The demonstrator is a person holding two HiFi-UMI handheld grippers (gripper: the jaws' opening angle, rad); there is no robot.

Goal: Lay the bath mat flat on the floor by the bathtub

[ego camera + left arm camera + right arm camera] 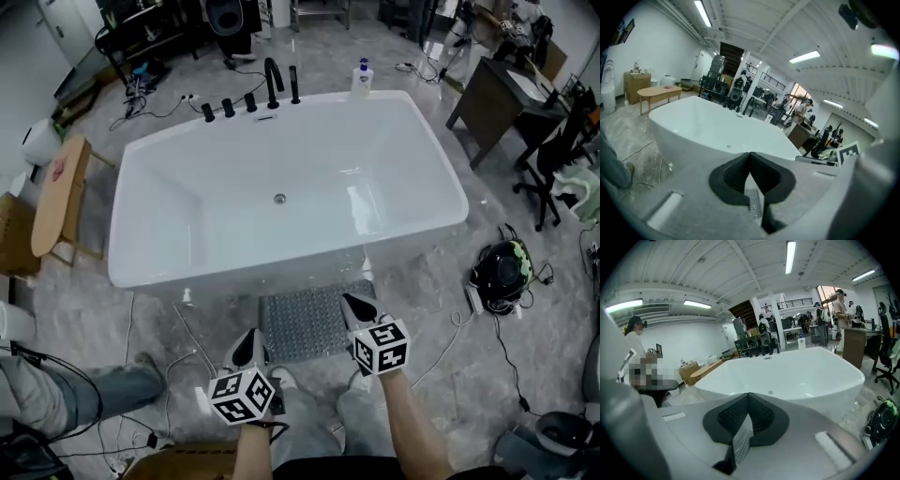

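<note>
A grey, knobbly bath mat [309, 323] is stretched between my two grippers, just in front of the white bathtub [187, 225]. My left gripper [249, 349] is shut on the mat's near left corner. My right gripper [357, 307] is shut on its right edge. In the left gripper view a strip of the mat [753, 205] hangs pinched between the closed jaws of the left gripper [750, 157]. The right gripper view shows the same: a fold of the mat [739, 446] is clamped in the right gripper [748, 397]. Whether the mat's far edge touches the floor I cannot tell.
Black taps [272, 82] and a soap bottle [362, 77] stand on the tub's far rim. White cables [178, 347] lie on the floor at the left, by a person's jeans leg [84, 394]. A wooden table [58, 197] stands left, a black-green device [502, 267] right.
</note>
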